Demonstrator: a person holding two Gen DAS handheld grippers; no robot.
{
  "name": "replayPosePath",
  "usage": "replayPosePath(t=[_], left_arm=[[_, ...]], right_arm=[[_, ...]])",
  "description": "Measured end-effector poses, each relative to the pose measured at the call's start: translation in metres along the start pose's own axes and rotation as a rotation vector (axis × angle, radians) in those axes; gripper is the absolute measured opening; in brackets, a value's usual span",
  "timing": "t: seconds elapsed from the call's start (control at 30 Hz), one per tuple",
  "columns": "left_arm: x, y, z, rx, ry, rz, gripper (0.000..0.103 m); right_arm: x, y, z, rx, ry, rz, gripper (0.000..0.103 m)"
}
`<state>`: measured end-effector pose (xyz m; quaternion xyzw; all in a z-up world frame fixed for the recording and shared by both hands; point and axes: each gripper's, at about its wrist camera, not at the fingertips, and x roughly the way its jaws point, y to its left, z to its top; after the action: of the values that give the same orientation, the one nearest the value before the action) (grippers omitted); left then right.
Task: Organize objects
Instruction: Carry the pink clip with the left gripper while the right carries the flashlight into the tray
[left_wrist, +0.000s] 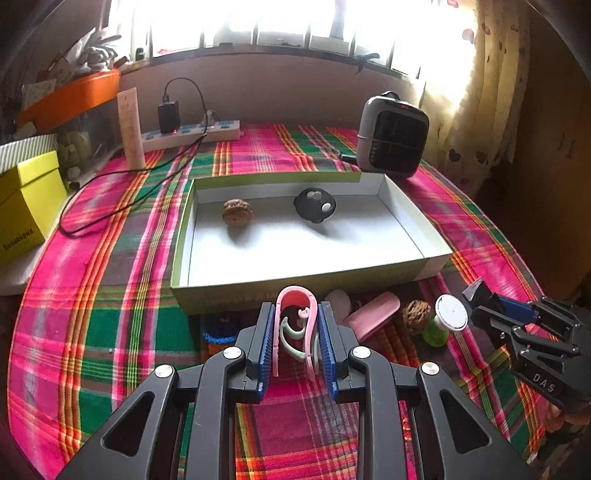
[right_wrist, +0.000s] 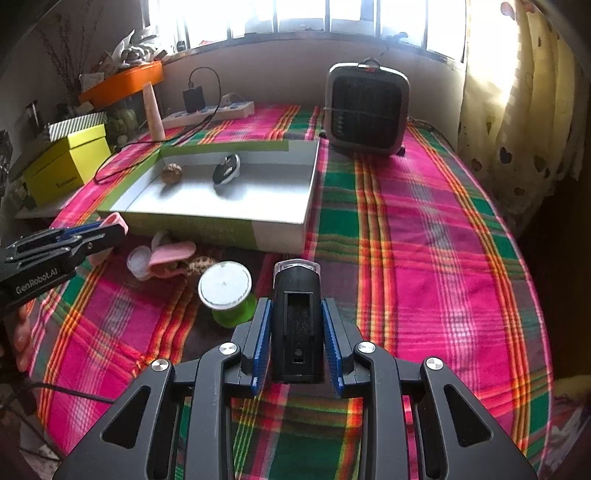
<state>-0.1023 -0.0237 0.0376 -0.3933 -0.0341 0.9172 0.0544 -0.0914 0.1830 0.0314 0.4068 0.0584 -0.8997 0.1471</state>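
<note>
Left wrist: pink clip (left_wrist: 295, 325) within hand-held gripper (left_wrist: 296, 314).

near the green box's (left_wrist: 303, 291) front wall: blue knitted item (left_wrist: 218, 334) mostly hidden behind left gripper (left_wrist: 297, 332) — kind unclear. pale object (left_wrist: 339, 301) beside it half covered by pink case (left_wrist: 373, 314). right gripper's (left_wrist: 476, 291) body cut by the frame edge. lettering on box wall too faint to read.

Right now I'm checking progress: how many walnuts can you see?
2. One walnut lies inside the box, at its left; the other walnut is on the tablecloth before it. More may be hidden.
</note>
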Motion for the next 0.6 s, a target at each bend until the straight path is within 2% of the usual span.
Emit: replayPosePath(t=[0.33, 0.6], left_arm=[[0.003, 0.005, 0.019, -0.008, -0.023, 0.003, 0.021], [0.015, 0.007, 0.038, 0.003, -0.028, 0.006, 0.021]], right_arm=[[-0.004, 0.004, 0.029, -0.028, -0.044, 0.009, 0.028], [0.012, 0.006, 0.053, -0.037, -0.027, 0.031, 0.028]])
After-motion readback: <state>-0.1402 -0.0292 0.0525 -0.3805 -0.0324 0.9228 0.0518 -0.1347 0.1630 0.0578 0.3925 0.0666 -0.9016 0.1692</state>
